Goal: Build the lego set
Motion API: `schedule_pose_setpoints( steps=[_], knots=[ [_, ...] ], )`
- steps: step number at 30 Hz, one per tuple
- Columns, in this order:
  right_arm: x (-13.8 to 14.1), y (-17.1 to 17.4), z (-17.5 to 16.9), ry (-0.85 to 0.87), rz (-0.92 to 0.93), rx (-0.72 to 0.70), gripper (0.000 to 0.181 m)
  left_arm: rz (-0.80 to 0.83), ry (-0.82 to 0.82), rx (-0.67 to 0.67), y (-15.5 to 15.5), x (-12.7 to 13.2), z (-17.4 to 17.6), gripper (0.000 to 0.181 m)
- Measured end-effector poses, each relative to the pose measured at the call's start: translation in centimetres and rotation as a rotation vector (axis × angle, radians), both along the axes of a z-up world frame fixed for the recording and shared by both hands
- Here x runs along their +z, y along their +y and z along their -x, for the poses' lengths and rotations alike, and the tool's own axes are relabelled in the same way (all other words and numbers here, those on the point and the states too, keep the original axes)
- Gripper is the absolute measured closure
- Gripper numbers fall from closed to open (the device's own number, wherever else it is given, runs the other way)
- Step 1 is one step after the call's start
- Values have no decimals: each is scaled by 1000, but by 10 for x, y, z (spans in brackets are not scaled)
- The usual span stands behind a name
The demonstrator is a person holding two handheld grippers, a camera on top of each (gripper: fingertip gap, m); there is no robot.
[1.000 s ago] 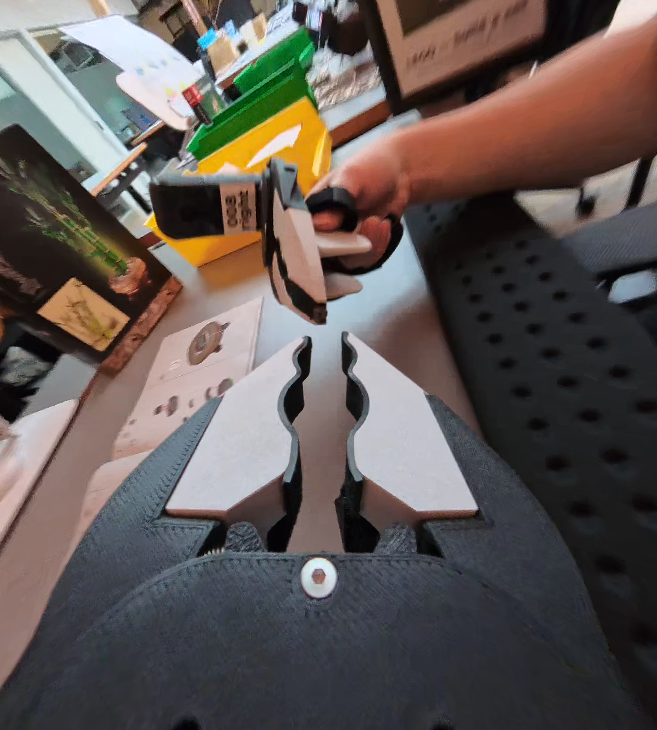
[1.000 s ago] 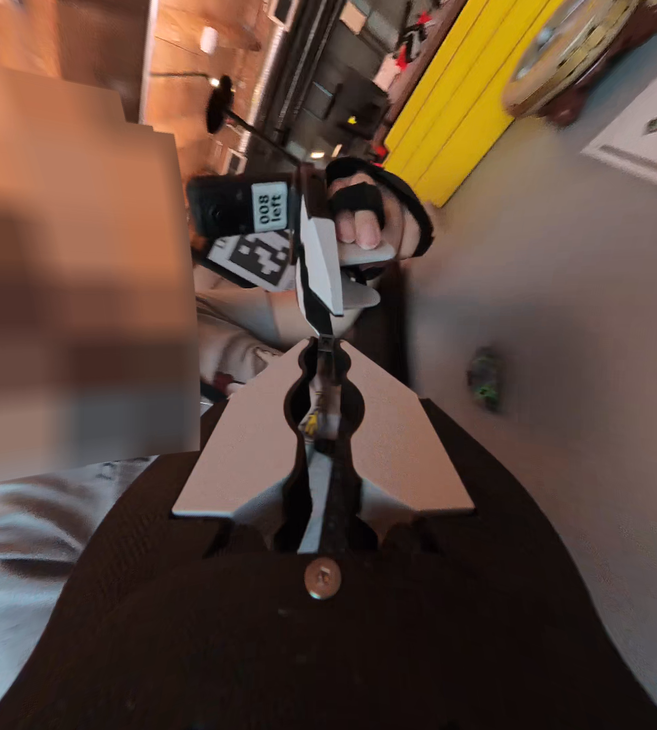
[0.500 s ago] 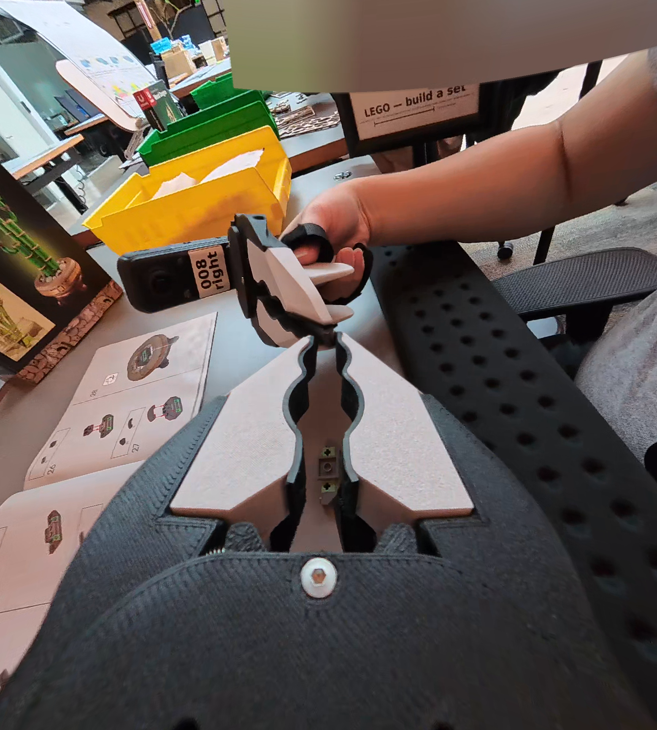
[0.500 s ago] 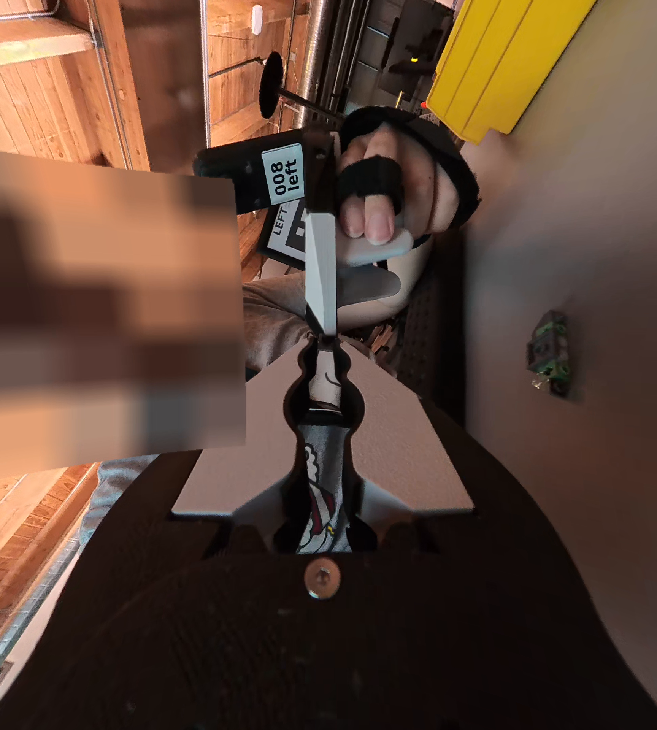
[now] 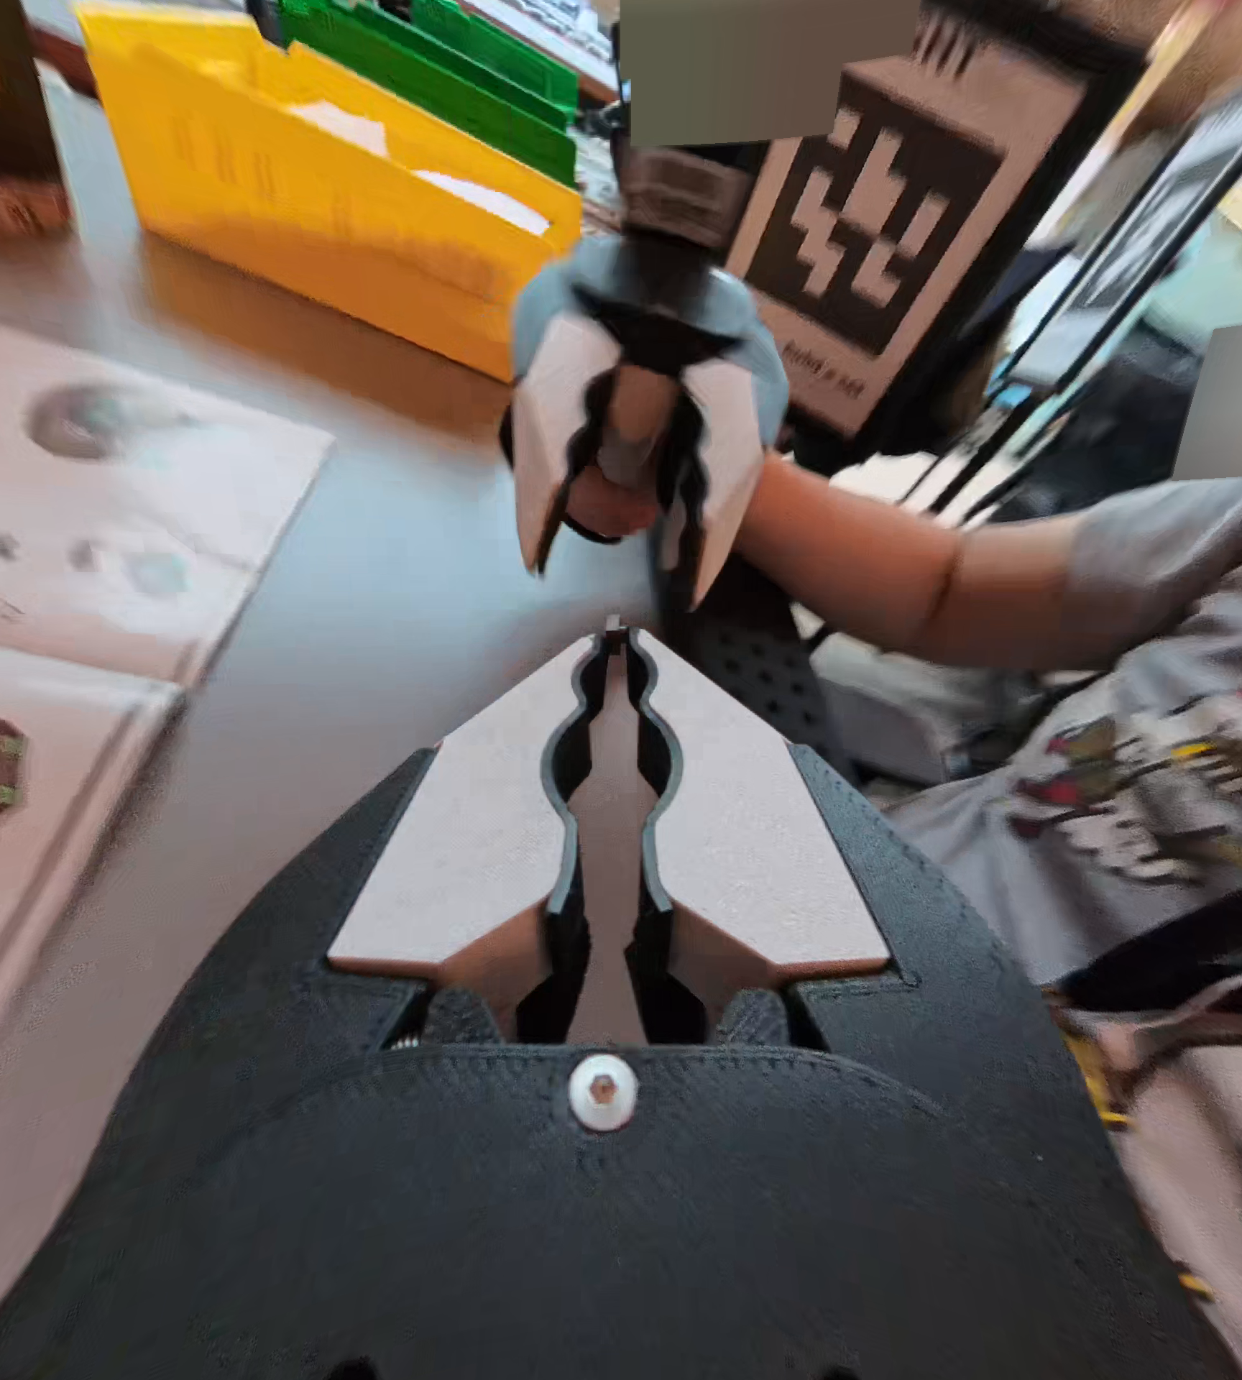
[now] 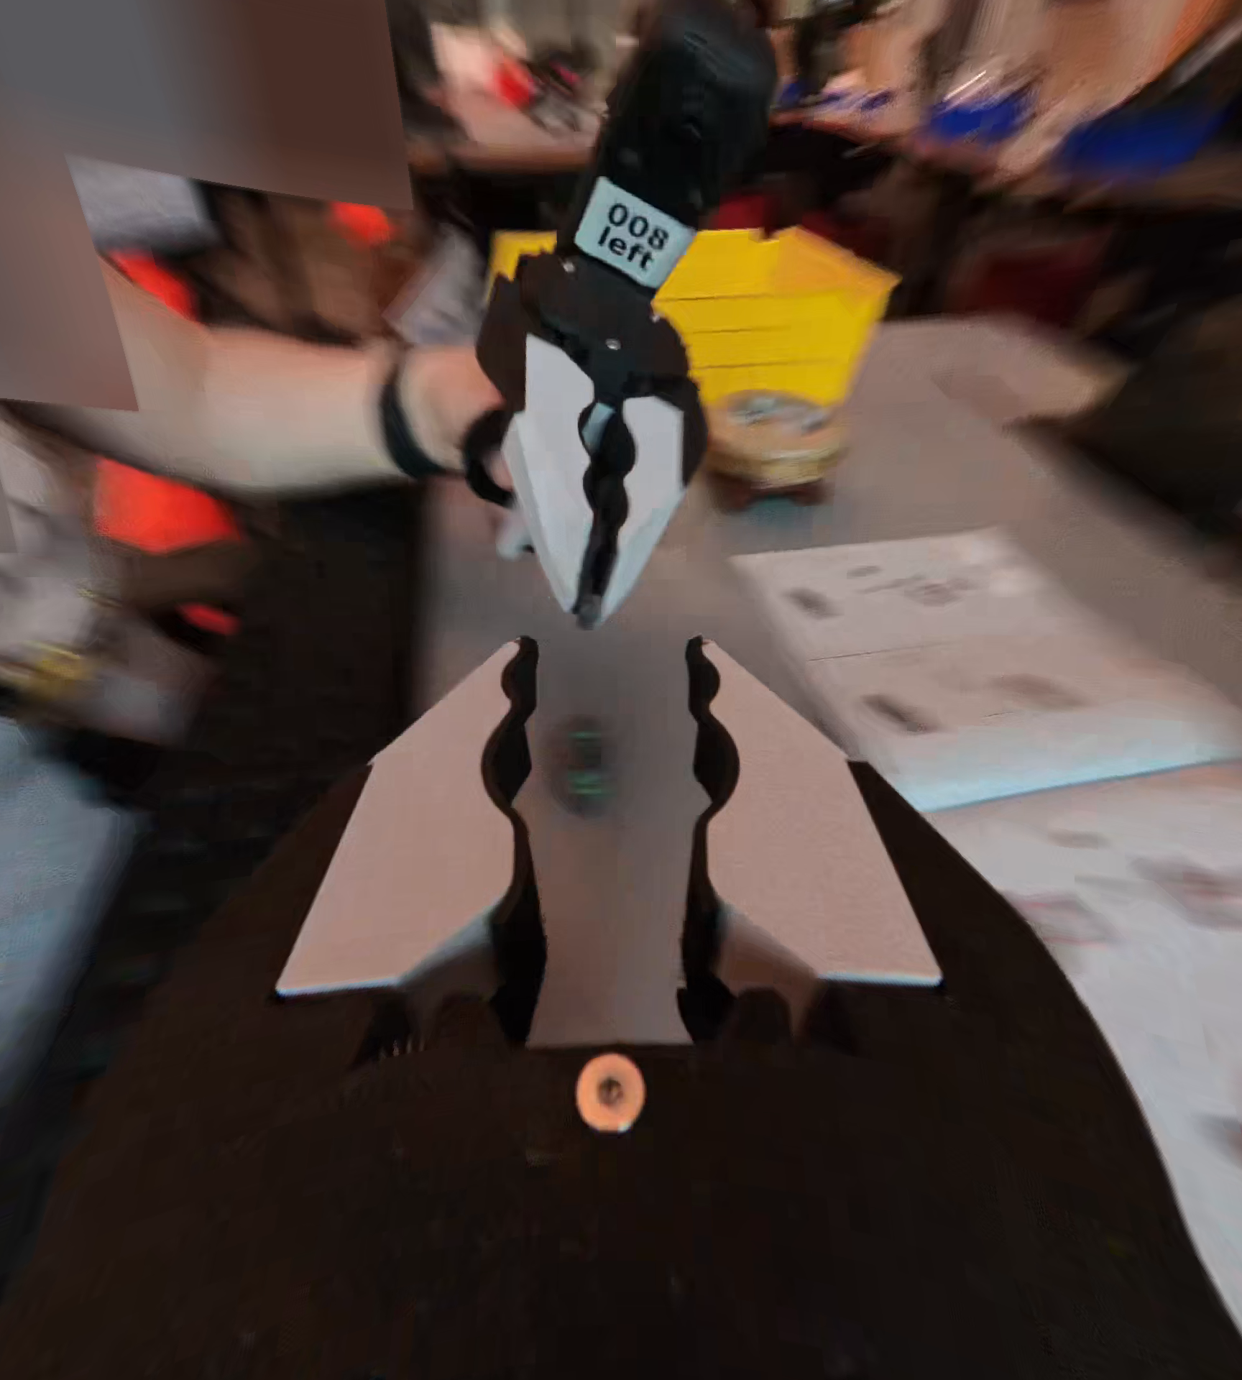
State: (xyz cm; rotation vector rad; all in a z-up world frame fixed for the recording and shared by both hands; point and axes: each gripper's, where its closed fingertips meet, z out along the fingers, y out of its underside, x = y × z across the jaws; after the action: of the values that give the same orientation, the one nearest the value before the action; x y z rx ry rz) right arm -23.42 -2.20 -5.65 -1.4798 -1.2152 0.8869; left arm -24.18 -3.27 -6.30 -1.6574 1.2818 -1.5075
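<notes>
A: Holding a tiny dark piece [image 5: 613, 626] at the very tips, our left hand-held gripper [image 5: 613, 648] is nearly closed on it, raised above the grey worktop [image 5: 394, 567]. What do we do with the right one?

B: Our right hand-held gripper [image 6: 607, 644] has its jaws spread wide and grips nothing. It hangs over the small brown-and-green lego sub-assembly [image 6: 582, 760] lying on the worktop, which shows in the gap between the fingers.

A: Then we judge the step in hand to be picking up that sub-assembly. We should lower the right one squarely, so both fingers straddle it, and close on its flat sides rather than a corner.

B: Agreed. We should keep the left tip piece clear meanwhile, since so small a pinch could twist free.

A: How does the sub-assembly look?

B: Blurred: a short, chunky, dark block with green spots. We cannot tell its stud side. The open instruction booklet [image 6: 976, 657] lies just beside it, and a yellow bin [image 5: 319, 194] stands farther back.
</notes>
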Motion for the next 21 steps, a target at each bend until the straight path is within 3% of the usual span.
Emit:
schedule_pose_setpoints(
  steps=[2, 3, 5, 8, 21],
  knots=[
    [11, 5, -1, -148, -393, -146, 147, 163, 8, -8, 4, -2, 2, 179],
    [8, 4, 3, -222, -481, -162, 153, 199, 21, 6, 7, -5, 2, 179],
    [-9, 3, 9, -353, -504, -157, 155, 205, 59, 44, 13, -14, 3, 179],
    [-24, 6, 16, -421, -525, -161, 166, 217, 98, 60, 15, -21, 4, 178],
    [-32, 13, 21, -503, -534, -215, 175, 220, 121, 86, 18, -26, 5, 178]
  ],
)
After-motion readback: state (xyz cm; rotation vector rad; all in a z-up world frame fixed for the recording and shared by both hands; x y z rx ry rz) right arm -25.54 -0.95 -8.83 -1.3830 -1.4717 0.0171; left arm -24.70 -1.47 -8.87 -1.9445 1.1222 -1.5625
